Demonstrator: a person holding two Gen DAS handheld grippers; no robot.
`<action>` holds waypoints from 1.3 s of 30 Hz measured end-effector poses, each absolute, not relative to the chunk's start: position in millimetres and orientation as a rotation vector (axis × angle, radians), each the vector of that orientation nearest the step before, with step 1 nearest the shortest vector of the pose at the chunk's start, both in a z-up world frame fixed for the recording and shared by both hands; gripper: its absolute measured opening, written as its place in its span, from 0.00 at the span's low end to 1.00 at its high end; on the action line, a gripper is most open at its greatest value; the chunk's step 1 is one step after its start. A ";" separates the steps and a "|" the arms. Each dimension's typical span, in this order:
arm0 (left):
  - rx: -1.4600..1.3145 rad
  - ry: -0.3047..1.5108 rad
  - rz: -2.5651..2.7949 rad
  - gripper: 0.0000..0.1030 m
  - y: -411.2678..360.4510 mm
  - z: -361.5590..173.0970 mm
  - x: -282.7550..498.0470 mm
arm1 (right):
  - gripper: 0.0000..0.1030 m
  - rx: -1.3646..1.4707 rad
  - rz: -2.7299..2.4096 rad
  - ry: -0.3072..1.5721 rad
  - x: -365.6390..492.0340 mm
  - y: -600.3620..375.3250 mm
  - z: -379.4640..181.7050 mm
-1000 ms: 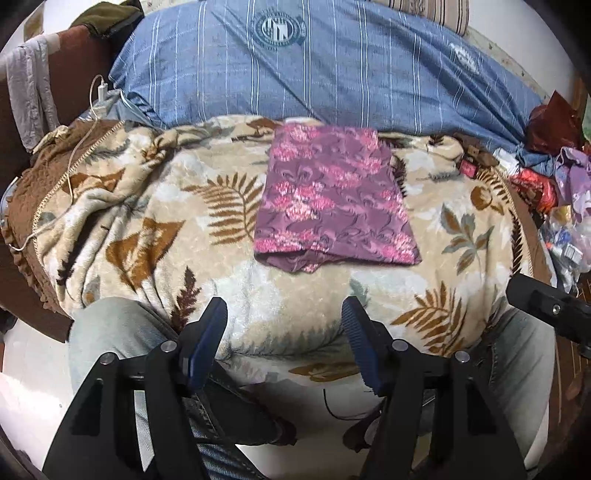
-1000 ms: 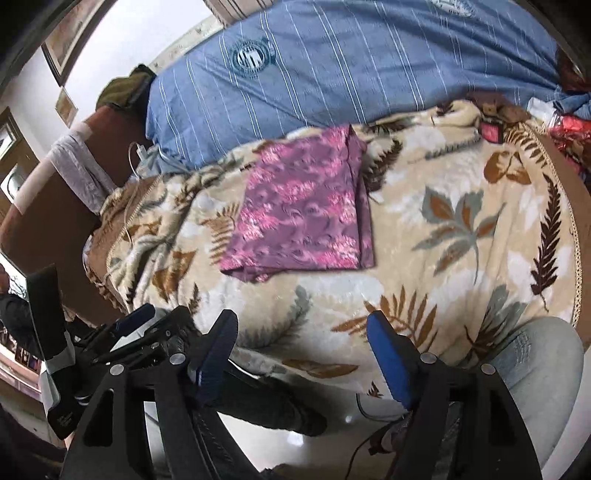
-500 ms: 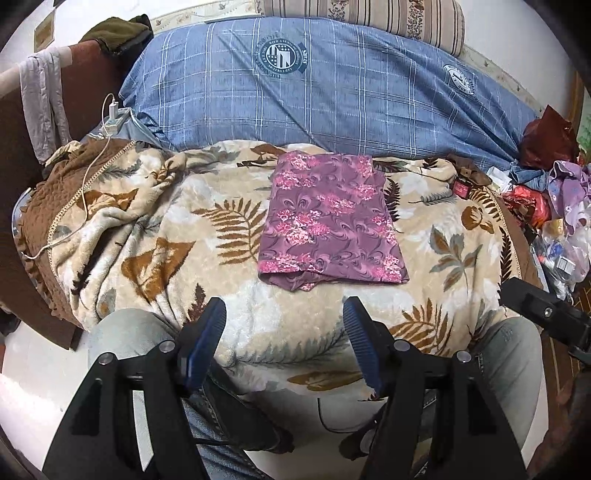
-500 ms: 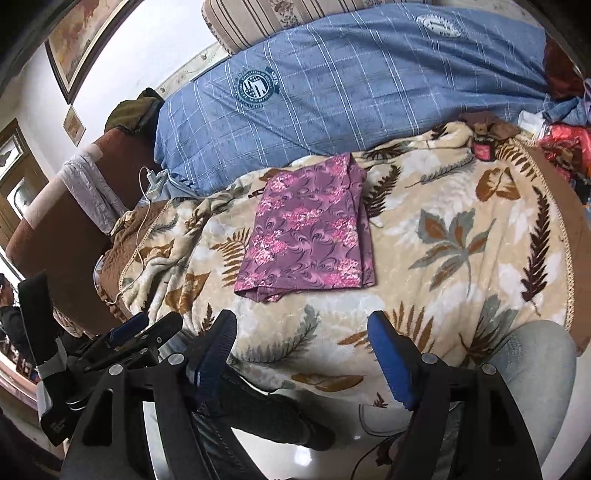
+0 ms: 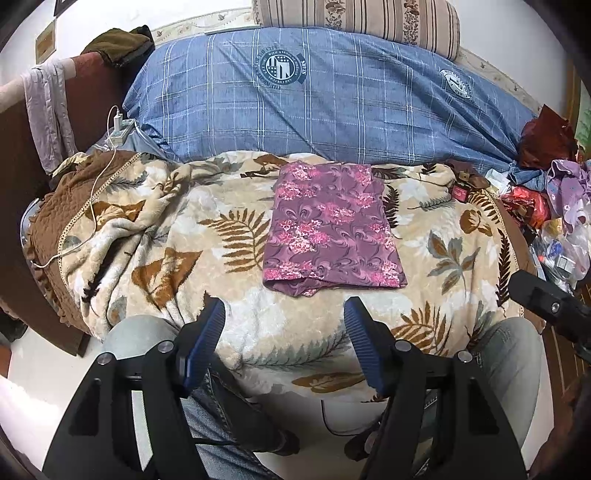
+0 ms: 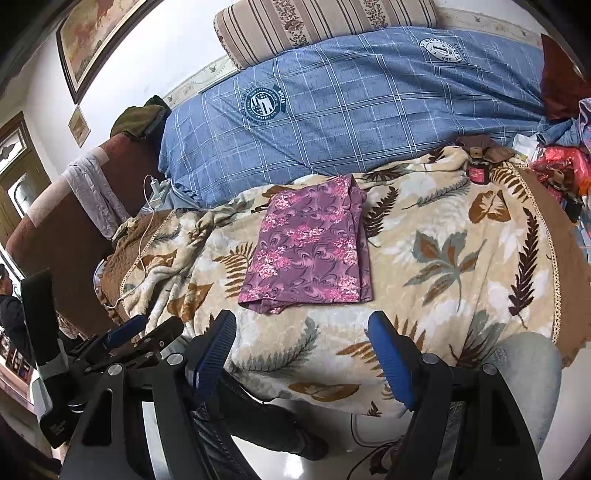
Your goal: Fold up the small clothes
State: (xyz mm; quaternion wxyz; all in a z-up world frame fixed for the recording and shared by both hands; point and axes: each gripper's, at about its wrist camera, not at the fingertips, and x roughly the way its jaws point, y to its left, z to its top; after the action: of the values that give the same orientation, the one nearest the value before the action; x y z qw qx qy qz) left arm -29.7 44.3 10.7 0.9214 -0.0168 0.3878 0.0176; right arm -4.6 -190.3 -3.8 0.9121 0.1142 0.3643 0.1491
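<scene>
Blue ribbed pads on two black grippers, both standing apart and empty above the near edge of a bed.

Left gripper (image 5: 282,325): jaws apart, nothing between them, touching nothing. Right gripper (image 6: 301,341): jaws apart, likewise empty. Beneath them, two knees in pale jeans (image 5: 511,354) press against a plush beige blanket (image 5: 207,229) printed with brown leaves and ferns. One folded cloth (image 5: 328,230), purple with pink flowers, lies flat as a rough rectangle on the middle of the blanket, well beyond both grippers; its near edge is slightly rumpled. Behind it lies one blue checked quilt (image 5: 332,96), then one striped bolster (image 5: 362,18) at the wall.
</scene>
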 end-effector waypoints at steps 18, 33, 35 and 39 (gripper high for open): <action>0.008 0.721 0.082 0.67 45.2 12.0 -30.2 | 0.74 0.200 0.289 0.778 7.7 -186.3 -9.7; -0.023 0.716 0.042 0.67 48.8 20.8 -26.1 | 0.74 0.174 0.273 0.770 11.8 -180.9 -11.7; -0.019 0.715 0.044 0.67 47.4 21.3 -26.3 | 0.74 0.172 0.271 0.769 13.0 -181.7 -12.6; -0.020 0.703 0.032 0.68 46.6 22.7 -26.9 | 0.74 0.183 0.276 0.774 14.6 -183.6 -13.5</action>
State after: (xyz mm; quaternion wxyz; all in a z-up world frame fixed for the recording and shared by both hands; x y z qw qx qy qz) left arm -26.9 46.6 22.7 0.9387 -0.0096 0.3442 0.0155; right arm 14.6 -183.6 -13.5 0.9127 0.0889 0.3758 0.1338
